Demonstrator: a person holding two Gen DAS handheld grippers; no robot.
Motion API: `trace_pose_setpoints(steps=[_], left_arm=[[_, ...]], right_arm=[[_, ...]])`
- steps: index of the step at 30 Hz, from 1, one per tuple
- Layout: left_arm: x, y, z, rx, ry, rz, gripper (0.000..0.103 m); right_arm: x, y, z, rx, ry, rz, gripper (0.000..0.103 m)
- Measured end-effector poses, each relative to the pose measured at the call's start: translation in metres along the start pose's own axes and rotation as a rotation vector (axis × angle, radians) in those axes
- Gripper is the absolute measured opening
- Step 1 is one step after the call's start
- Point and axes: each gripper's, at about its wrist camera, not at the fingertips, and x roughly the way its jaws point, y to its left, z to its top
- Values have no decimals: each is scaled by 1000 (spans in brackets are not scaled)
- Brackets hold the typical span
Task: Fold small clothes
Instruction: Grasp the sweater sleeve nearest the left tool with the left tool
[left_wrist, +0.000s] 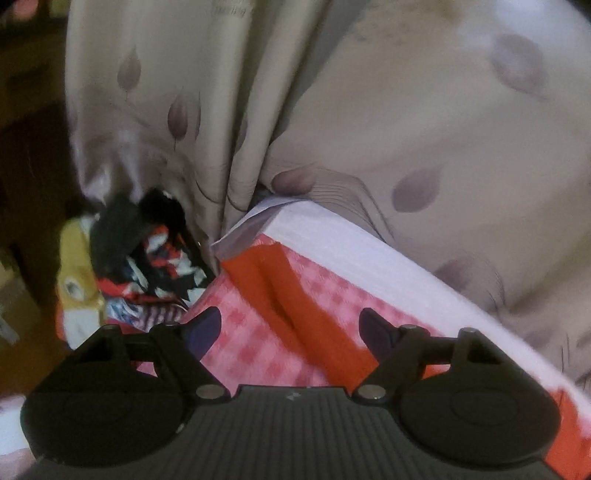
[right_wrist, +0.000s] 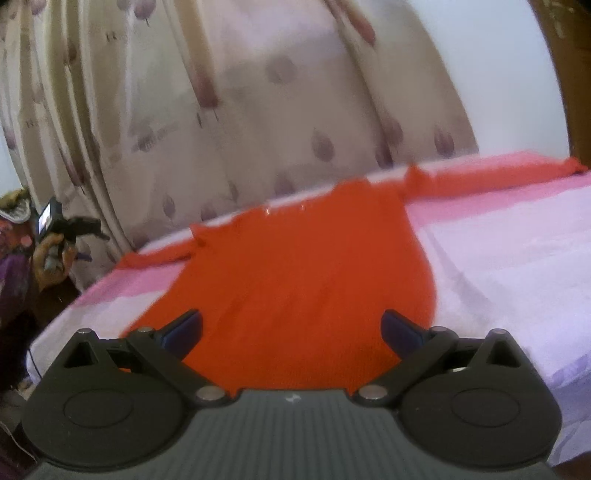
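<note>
- A red sweater (right_wrist: 295, 266) is spread flat on the bed (right_wrist: 498, 251), sleeves stretched out to both sides.
- The right claw (right_wrist: 291, 332) is held released above the sweater's lower part, gripping nothing.
- The left claw (left_wrist: 290, 328) is held released over one sleeve (left_wrist: 295, 295).
- A pile of clothes (left_wrist: 140, 266) is seen beside the bed, by the curtain (left_wrist: 369, 110).

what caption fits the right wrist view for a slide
Open right tool poised over an orange long-sleeved top spread flat on the pink-and-white bed, curtain behind.
</note>
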Motion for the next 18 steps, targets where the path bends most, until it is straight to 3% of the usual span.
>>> trace_pose_setpoints(steps=[5, 9, 11, 12, 13, 17, 18], left_arm=[[47, -8, 15, 12, 84, 83, 81], [77, -14, 15, 45, 129, 94, 78], [87, -17, 12, 56, 138, 109, 64], [91, -18, 9, 60, 148, 117, 29], [90, -19, 7, 73, 125, 146, 12], [55, -16, 1, 53, -38, 121, 12], [37, -14, -2, 35, -100, 70, 12]], right_arm=[[16, 0, -1, 8, 48, -31, 103], [22, 0, 4, 16, 59, -34, 103], [25, 0, 4, 16, 69, -33, 103], [27, 0, 3, 14, 76, -35, 103], [28, 1, 3, 10, 81, -37, 103], [27, 0, 4, 5, 71, -34, 103], [26, 0, 4, 6, 67, -33, 103]])
